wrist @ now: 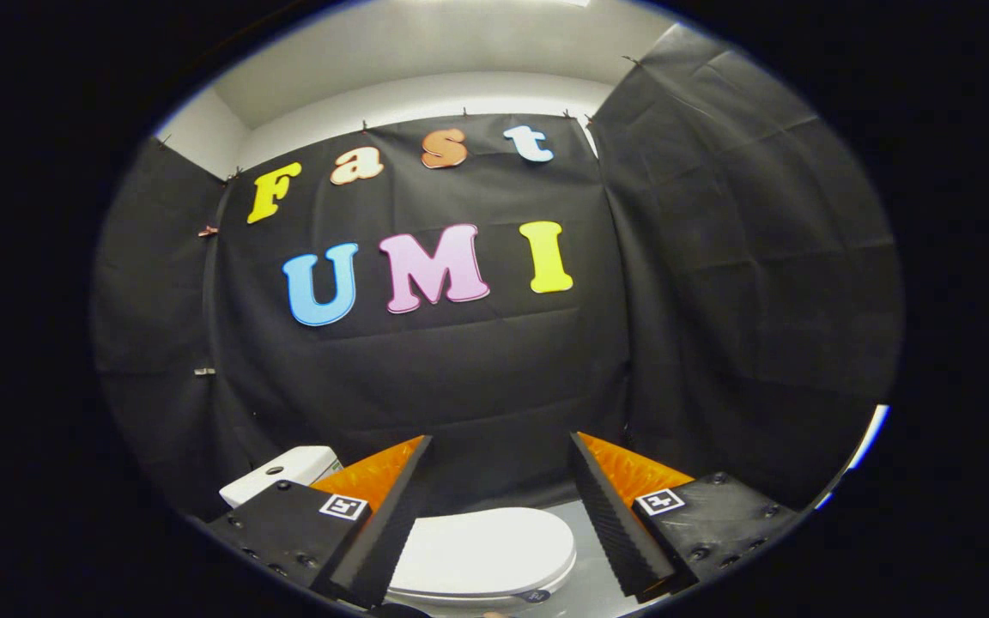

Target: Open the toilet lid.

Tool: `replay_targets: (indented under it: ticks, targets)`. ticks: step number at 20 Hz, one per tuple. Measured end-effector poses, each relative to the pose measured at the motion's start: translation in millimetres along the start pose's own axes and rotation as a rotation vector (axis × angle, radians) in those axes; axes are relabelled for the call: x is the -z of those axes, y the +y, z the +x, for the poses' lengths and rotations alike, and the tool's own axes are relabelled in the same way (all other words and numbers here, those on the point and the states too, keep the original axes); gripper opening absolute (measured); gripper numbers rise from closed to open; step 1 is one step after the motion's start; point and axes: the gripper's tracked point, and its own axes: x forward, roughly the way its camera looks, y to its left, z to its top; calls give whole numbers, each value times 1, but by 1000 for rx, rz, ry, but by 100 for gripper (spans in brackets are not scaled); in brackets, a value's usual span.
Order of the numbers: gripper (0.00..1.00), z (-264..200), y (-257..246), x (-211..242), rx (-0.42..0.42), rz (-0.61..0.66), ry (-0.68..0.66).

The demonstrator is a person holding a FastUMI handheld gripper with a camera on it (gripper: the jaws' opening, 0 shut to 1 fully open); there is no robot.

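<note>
Two fingers of the tool (499,502) stand spread wide apart, nothing between their ribbed black pads and neither pad touching anything. Their orange backs and small square markers face upward. The toilet lid (482,551), white and glossy, lies flat and closed below the fingers, seen through the gap between them, its rounded front edge nearest the tool. The tank (282,474), also white and with a round button on top, sits to the left beyond the left finger, partly hidden by it.

The tool is held above the lid and pointed well over it toward the wall, so the opening has not yet begun; judged from this pose, the fingers must drop and reach the lid's front rim, either to hook one pad under it or to nip its edge. The wide spread suits either approach. How much lip the rim offers cannot be told from here.

Pale grey floor (591,562) shows just beside the lid on the right. Black cloth (477,369) hangs around the booth, with a white wall and ceiling above it.
</note>
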Motion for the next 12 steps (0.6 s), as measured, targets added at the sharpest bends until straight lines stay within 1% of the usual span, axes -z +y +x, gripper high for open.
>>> replay_targets:
  ticks: [2, 6, 12]
  targets:
    - [97, 14, -23, 27, 38, 45, 51]
    - [98, 35, -62, 83, 108, 72, 142]
    - [98, 55, -86, 144, 140, 148, 228]
